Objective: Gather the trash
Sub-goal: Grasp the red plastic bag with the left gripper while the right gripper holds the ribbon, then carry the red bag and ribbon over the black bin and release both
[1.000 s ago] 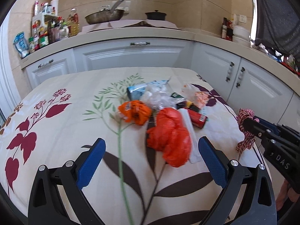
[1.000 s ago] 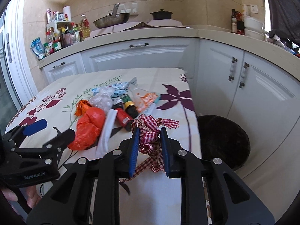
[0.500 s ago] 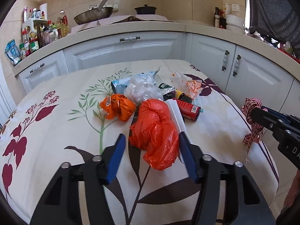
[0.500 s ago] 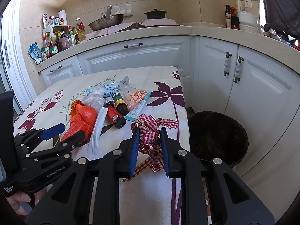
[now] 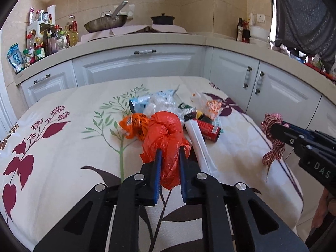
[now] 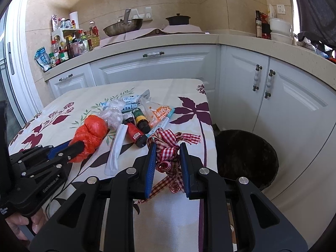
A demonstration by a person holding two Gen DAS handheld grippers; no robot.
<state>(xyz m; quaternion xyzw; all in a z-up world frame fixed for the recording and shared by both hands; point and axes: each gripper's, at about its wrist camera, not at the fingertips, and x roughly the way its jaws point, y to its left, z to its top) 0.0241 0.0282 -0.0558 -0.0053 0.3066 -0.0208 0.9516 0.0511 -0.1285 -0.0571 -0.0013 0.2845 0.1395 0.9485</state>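
Colours and patterns. The tablecloth is shown in cream, printed with dark red leaves, green sprigs and purple-brown foliage. The crumpled plastic bag is rendered in bright orange-red; the smaller wrapper beside it is orange with white and dark markings. The ribbon is patterned in red-and-white gingham. The gripper pads are blue on black frames. A red bottle with a black cap, a dark bottle with a yellow label, a white sleeve, a light blue packet and an orange-printed clear pouch are seen. The cabinets are white; the bin is black.
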